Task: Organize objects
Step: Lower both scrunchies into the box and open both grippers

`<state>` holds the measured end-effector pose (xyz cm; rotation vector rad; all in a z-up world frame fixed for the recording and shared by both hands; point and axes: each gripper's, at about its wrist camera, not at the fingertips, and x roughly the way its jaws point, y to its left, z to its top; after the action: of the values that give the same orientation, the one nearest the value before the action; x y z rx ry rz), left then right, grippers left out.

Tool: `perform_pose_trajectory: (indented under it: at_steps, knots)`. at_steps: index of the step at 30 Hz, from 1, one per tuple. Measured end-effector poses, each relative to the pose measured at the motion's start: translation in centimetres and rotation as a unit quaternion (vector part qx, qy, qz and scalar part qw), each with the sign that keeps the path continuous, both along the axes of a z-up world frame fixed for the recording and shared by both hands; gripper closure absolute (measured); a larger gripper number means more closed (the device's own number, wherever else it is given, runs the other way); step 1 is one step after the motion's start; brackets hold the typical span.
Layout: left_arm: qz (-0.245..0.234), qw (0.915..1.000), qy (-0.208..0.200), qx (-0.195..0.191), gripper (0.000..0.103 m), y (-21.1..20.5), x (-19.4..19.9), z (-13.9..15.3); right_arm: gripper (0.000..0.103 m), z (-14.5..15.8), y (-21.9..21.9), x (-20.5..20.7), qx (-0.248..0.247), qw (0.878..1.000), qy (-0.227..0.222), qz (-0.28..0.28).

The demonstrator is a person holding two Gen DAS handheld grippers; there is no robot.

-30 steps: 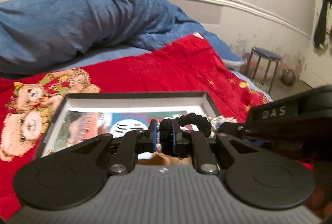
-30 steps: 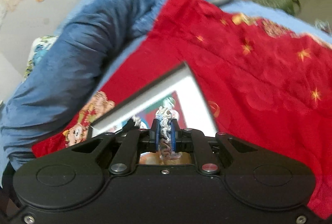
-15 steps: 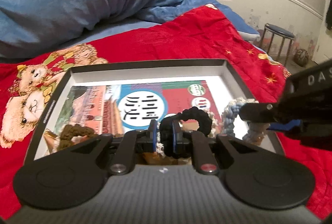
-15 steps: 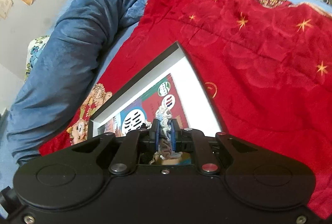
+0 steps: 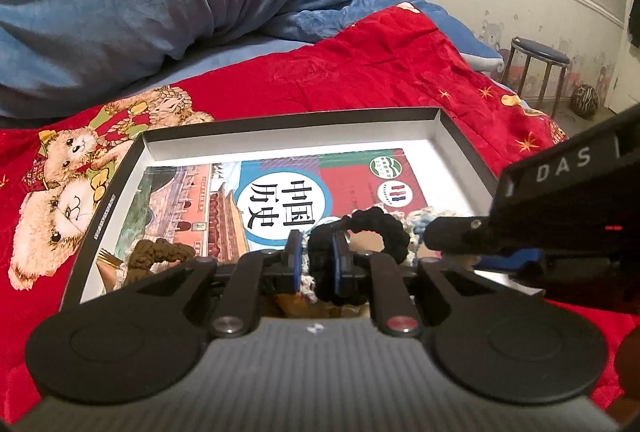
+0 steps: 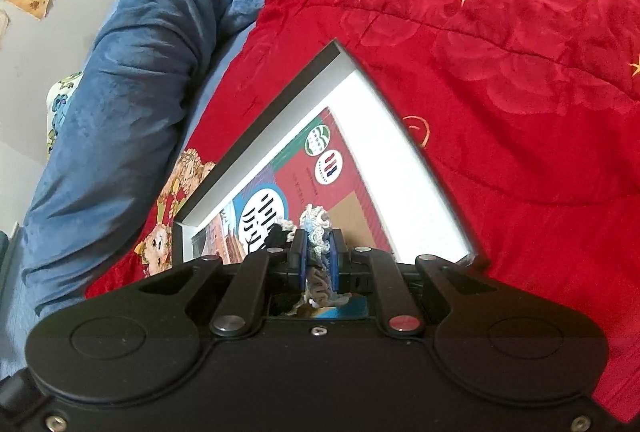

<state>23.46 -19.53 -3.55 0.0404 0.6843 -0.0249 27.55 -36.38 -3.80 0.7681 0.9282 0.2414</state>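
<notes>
Over the box, near edge: L gripper (image 5: pixel 316 264) clenched on a black scrunchie (image 5: pixel 360 232), loop sticking out toward 1 o'clock of the fingertips. R gripper (image 6: pixel 318 256) clenched on a pale blue/white scrunchie (image 6: pixel 316 228), bunched between the blue pads, tail hanging below the jaws. In the L cam the R unit comes in from 3 o'clock, just beside the L tips; the 2 grippers are near each other, both low over the box interior. Can't tell if either scrunchie touches the book yet.

Progress, my read: mid-task. Brown scrunchie (image 5: pixel 160 252) already lies in the box at 9 o'clock of the L tips, so 1 item looks placed. The 2 held ones not yet let go. No other loose items visible on the bed, but FOV is limited.

Materials, working outward:
- Scrunchies: crocheted yarn, knobbly, soft rings; will squash under the pads and may snag on release.
- Book (image 5: pixel 280 192): glossy flat cover with printed Chinese characters, lies on the box floor.
- Box (image 5: pixel 288 120): shallow rectangular tray, black outside, white inner walls, looks like rigid card.
- Red blanket (image 5: pixel 380 72): plush, embossed, gold stars, teddy-bear print at 10 o'clock.
- Blue duvet (image 5: pixel 160 0): fleecy, rumpled, at 12 o'clock.
- Stool (image 5: pixel 536 72): round seat, metal legs, well apart at 2 o'clock.
</notes>
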Motion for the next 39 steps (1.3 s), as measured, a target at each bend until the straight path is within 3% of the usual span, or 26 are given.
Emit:
perform_pose_trajectory:
  at_steps: [12, 18, 39]
  knots:
    - [-0.010, 0.9999, -0.003, 0.009, 0.083, 0.6, -0.9, 0.0, 0.091, -0.7, 2.0, -0.4, -0.008, 1.000, 0.016, 0.002]
    - [0.003, 1.0000, 0.005, -0.003, 0.082, 1.5, -1.3, 0.2, 0.090, -0.4, 3.7, -0.7, -0.043, 0.999, 0.010, 0.025]
    - [0.015, 0.9998, 0.011, -0.011, 0.082, 1.5, -1.1, 0.0, 0.090, -0.6, 3.4, -0.5, -0.030, 0.999, 0.028, 0.026]
